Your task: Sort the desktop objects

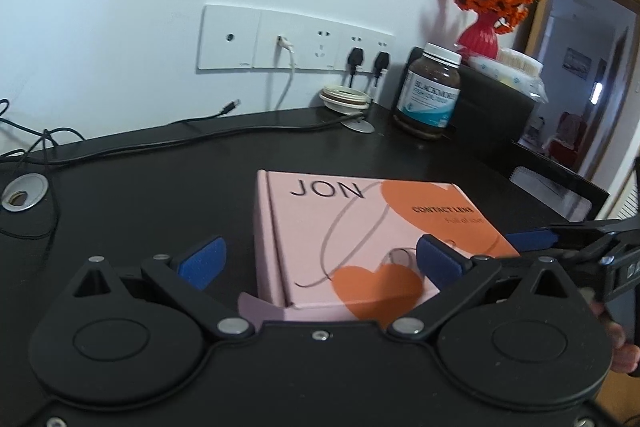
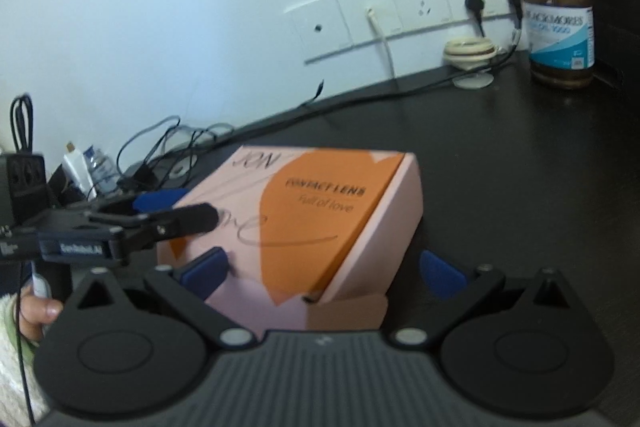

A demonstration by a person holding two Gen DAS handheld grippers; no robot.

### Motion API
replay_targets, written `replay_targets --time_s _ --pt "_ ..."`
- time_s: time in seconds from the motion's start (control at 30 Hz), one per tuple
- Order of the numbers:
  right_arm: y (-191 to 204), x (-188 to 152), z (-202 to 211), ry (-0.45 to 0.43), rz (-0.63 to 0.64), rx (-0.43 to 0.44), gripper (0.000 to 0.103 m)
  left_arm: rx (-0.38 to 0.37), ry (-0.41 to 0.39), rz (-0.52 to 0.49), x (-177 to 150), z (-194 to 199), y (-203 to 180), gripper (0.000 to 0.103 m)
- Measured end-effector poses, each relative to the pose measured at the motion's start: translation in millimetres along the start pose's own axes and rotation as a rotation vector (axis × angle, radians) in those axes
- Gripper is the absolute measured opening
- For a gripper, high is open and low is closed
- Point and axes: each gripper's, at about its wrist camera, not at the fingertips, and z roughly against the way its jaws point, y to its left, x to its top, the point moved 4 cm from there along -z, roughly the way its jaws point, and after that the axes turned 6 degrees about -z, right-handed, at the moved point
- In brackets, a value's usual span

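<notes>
A pink box (image 1: 360, 227) printed with orange hearts and "JON CONTACT LENS" lies flat on the black desk (image 1: 160, 167), a flap sticking out at its near end. My left gripper (image 1: 322, 261) is open over the box's near end. Its left blue pad hangs beside the box and its right pad above the lid. In the right wrist view the same box (image 2: 320, 211) sits between the spread pads of my open right gripper (image 2: 324, 271). The left gripper's fingers (image 2: 160, 199) reach over the box's left edge. A right gripper finger (image 1: 528, 239) shows at the box's right side.
A brown supplement bottle (image 1: 428, 95) stands at the back right beside a black cabinet (image 1: 492, 107), which carries a red vase of orange flowers (image 1: 480, 35). A coiled white cable (image 1: 346, 97) and black cords (image 1: 200, 135) lie under the wall sockets (image 1: 292, 39). A cable hole (image 1: 24, 193) sits far left.
</notes>
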Motion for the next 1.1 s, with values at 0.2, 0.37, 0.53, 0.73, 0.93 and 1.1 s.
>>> replay_targets --time_s 0.2,0.37,0.53,0.73,0.93,1.1 --pt "-8 6 -8 -0.007 -0.052 -0.049 0.102 -0.004 0.007 0.027 0 -3 6 0.103" --pt "-9 3 -14 0.002 -0.049 -0.068 0.102 0.011 0.024 0.006 -2 -6 3 0.103" --pt "-9 2 -14 0.003 -0.043 -0.072 0.102 -0.003 0.025 0.027 -4 -9 6 0.103" --pt "-4 4 -13 -0.013 0.009 -0.099 0.102 -0.001 0.015 0.033 -5 -10 4 0.103" --pt "-14 7 -13 -0.023 -0.023 -0.109 0.102 -0.009 0.015 0.058 -5 -15 1 0.103" --pt "-15 11 -14 -0.031 -0.018 -0.126 0.102 0.006 0.005 0.047 -4 -17 -3 0.103"
